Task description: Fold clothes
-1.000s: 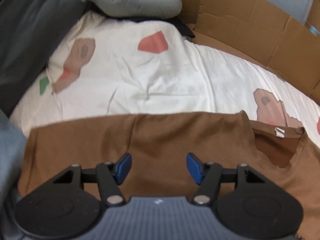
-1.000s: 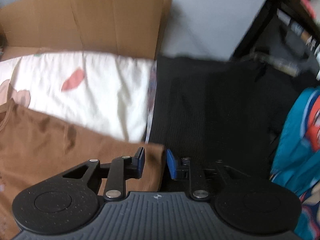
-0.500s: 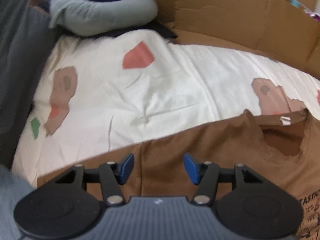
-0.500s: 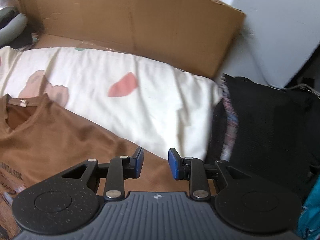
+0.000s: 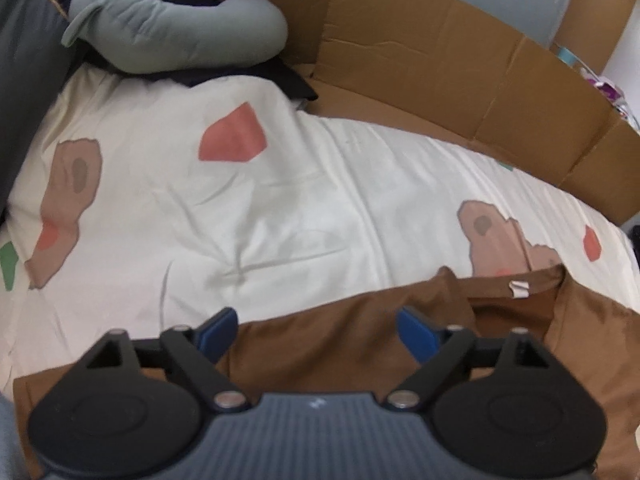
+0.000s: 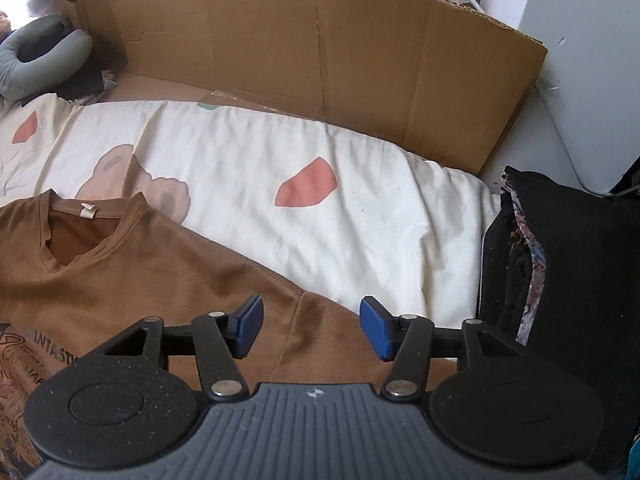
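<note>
A brown T-shirt [image 6: 132,276] lay spread face up on a cream bedsheet [image 5: 280,208] printed with pink, red and green patches, its V-neck collar and small white neck tag toward the far side and dark lettering showing on the chest at the near left of the right wrist view. The left gripper [image 5: 318,330] hung over the shirt's shoulder edge with its jaws opening wide; brown cloth lay below the gap, but the blue pads stood clear of it and gripped nothing. The right gripper [image 6: 312,326] hung over the other shoulder, near the sleeve seam, its jaws opening too, with cloth beneath the gap and no pad pressing on it. A wall of flattened cardboard [image 6: 320,60] stood along the far edge of the bed. A grey U-shaped cushion [image 5: 172,32] rested at the far left corner on something dark. To the right of the sheet sat a black fabric item [image 6: 568,272] with a patterned edge.
</note>
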### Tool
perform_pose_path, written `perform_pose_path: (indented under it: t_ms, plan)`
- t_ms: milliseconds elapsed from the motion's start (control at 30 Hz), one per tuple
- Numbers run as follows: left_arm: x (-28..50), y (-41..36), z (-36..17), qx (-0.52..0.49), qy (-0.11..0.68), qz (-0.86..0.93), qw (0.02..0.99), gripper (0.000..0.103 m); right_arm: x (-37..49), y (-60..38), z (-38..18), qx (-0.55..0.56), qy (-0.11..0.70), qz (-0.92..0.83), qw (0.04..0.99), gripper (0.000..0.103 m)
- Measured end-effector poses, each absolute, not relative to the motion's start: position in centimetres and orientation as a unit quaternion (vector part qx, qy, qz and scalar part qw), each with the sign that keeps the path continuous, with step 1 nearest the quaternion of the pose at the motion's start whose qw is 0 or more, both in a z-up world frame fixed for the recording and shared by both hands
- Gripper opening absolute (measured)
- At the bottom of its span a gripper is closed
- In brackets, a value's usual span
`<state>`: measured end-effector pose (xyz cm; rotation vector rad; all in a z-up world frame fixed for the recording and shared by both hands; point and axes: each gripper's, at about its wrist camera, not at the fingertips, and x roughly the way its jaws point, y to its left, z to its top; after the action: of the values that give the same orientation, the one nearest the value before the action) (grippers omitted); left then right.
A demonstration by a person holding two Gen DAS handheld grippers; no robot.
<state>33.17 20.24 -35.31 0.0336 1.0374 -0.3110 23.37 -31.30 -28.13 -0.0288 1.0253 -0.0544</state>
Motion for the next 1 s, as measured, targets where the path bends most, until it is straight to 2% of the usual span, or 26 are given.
perform_pose_path:
  t_ms: [200,300,367,600,667,700,1000]
  plan:
    - [34.2,19.8,-36.0,0.093,0.51,-0.141,0.843,0.089,23.4,-31.1,-28.5,-0.016,0.491,-0.022,0.871,0.062]
    - [34.9,20.0,-36.4,0.126,0.506,-0.125,0.844,0.085,23.5,-31.1,-28.8,-0.017,0.493,-0.024,0.87,0.062]
    - [35.5,20.2,-36.5,0.141,0.508,-0.125,0.841,0.079,23.5,-31.1,-29.0,-0.019,0.494,-0.026,0.869,0.062]
    - [36.2,18.9,-38.2,0.232,0.513,-0.153,0.812,0.07,24.1,-31.0,-29.6,-0.022,0.497,-0.027,0.867,0.062]
    - [36.3,18.7,-38.8,0.24,0.511,-0.152,0.811,0.058,24.4,-31.0,-30.0,-0.026,0.497,-0.028,0.867,0.062]
    - [36.3,18.6,-38.9,0.237,0.509,-0.151,0.813,0.056,24.6,-30.9,-30.3,-0.03,0.497,-0.03,0.867,0.062]
    - [34.8,18.5,-40.9,0.254,0.521,-0.161,0.799,0.056,26.2,-30.0,-31.8,-0.046,0.496,-0.026,0.867,0.062]
